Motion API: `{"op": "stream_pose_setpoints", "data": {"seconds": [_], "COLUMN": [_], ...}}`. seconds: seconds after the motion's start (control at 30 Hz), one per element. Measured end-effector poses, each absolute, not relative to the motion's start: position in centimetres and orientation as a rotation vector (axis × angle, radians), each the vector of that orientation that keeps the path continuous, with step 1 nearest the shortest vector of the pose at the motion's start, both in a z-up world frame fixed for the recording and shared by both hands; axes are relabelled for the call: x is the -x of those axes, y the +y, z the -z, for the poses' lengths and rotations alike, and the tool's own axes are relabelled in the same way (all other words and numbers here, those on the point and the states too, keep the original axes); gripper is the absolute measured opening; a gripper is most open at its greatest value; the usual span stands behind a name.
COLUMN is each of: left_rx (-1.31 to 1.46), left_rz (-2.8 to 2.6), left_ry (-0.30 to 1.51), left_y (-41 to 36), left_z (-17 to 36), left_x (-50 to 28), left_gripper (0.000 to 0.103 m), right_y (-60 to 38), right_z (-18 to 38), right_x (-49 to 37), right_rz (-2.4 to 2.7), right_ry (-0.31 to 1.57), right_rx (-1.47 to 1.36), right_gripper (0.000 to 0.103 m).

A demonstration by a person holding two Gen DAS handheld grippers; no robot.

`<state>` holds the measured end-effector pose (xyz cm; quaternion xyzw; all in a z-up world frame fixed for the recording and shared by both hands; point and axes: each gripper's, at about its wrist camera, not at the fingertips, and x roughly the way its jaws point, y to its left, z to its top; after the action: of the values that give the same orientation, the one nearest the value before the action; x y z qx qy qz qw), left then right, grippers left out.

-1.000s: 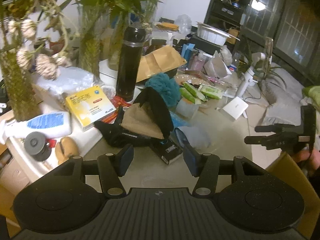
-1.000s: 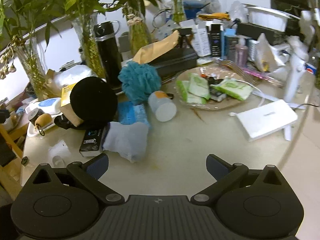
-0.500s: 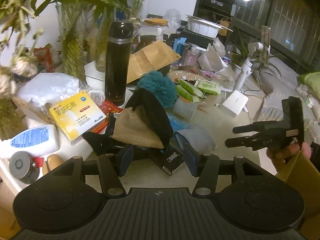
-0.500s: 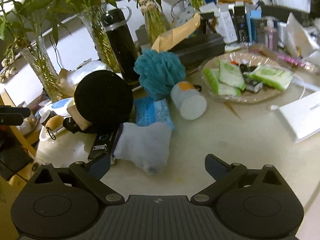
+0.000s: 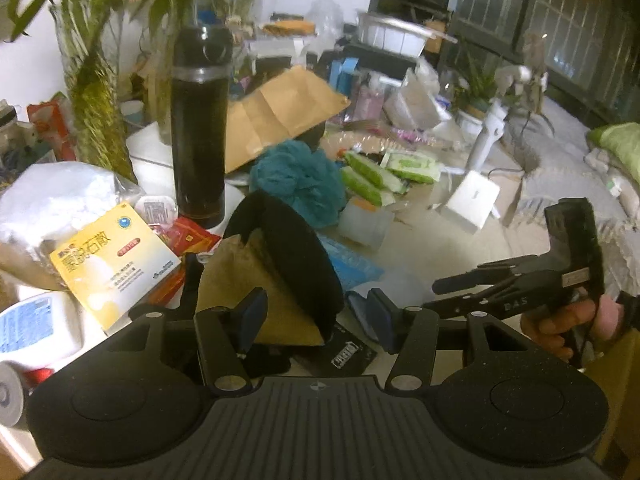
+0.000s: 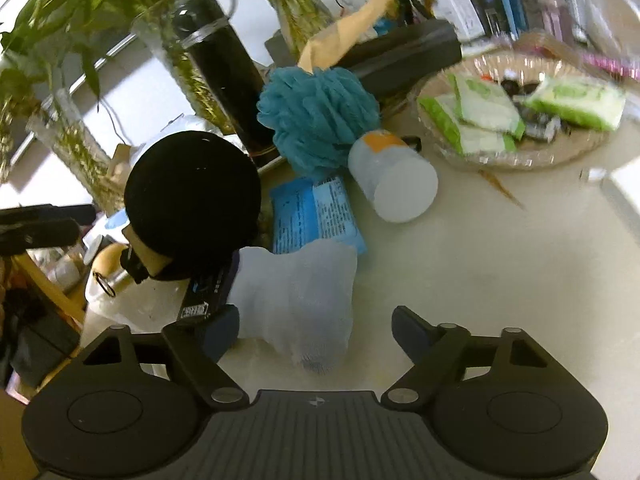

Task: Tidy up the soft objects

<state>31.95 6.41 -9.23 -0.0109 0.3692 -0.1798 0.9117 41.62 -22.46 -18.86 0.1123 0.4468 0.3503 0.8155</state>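
1. The pale bench (image 6: 500, 264) is crowded along its far edge with plant vases, a black flask (image 5: 198, 128) and a dish of green packets (image 6: 516, 120).
2. Only the left view shows dark barred windows (image 5: 568, 20).
3. A pale cloth (image 6: 300, 296) lies near the front edge, between the jaws of the right hand-held gripper (image 6: 316, 326), which have just been narrowing without pinching it.
4. The left hand-held gripper (image 5: 314, 314) is half open, gripping nothing.

Black flask (image 5: 199, 128), white bottle (image 6: 394, 182)

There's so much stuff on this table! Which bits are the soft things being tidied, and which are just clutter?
Part of the job:
- pale blue cloth, between the right gripper's open, closing jaws
- teal mesh sponge
- black round pad, ahead of the left gripper

Just lying about:
- black flask
- yellow box
- white bottle
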Motion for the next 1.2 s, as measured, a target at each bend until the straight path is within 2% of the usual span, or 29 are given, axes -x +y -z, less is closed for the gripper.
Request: {"op": "stream_pose_setpoints", "data": {"seconds": [0.3,0.33,0.37,0.4,0.5,0.77,1.2], "left_rx": [0.155,0.165,0.172,0.182,0.209,0.242,0.143], "left_rz": [0.378,0.372,0.366,0.36,0.356,0.336,0.357], "left_ry": [0.809,0.811,0.814,0.81,0.817,0.812,0.721], "left_y": [6.9,6.8,6.7,6.7,6.6,7.1,6.3], "left_z": [10.9,11.1,11.2,11.4,11.8,11.0,6.9], "left_x": [-35.9,-36.3,-36.6,-36.9,-37.5,-36.7,-32.0], "left_gripper": [0.054,0.054,0.054,0.053,0.015,0.011,0.011], "right_y": [-21.7,-21.6,-21.4,-21.4,-21.5,-23.2,-27.8], "right_z": [20.1,20.1,20.1,20.2,20.1,18.6,12.3], "right_x": [-42.8,-42.8,-42.7,-42.6,-42.4,-41.7,-37.2], "right_rz": [-0.773,-0.775,-0.776,-0.771,-0.777,-0.761,-0.715], "right_ry": [0.986,0.985,0.985,0.982,0.976,0.922,0.809], "right_rx": [-0.304,-0.297,-0.283,-0.267,-0.256,-0.26,-0.328], "right_gripper": [0.075,0.067,0.053,0.052,0.048,0.046,0.045]}}
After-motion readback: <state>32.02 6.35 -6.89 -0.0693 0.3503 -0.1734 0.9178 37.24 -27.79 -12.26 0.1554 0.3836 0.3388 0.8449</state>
